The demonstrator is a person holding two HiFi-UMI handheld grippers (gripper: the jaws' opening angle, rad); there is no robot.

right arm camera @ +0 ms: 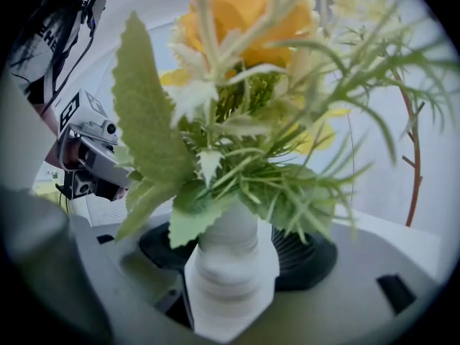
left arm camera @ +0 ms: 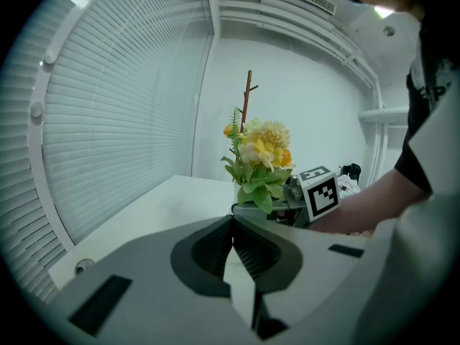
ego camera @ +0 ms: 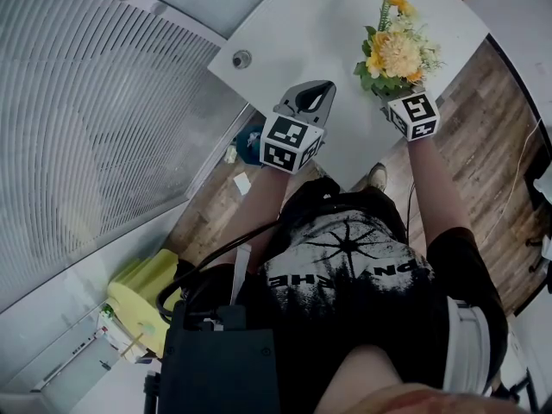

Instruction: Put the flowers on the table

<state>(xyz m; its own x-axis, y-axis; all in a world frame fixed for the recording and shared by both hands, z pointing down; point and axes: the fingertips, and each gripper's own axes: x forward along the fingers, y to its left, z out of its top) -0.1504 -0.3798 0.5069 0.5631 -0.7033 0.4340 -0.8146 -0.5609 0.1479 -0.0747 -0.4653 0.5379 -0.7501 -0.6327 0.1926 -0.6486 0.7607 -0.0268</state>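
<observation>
Your right gripper: jaws spread wide on either side of the white vase of yellow flowers, pads not pressing on it. Vase upright on the white table, near its edge. Your left gripper: jaws together, nothing between them, over the table beside the flowers.

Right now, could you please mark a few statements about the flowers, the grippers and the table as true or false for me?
1. The vase stands between the jaws of the right gripper. True.
2. The left gripper holds a second bouquet. False: its jaws are together, with nothing between them.
3. The flowers are mostly red. False: they are yellow and orange, with green leaves.
4. The table is white. True.
</observation>
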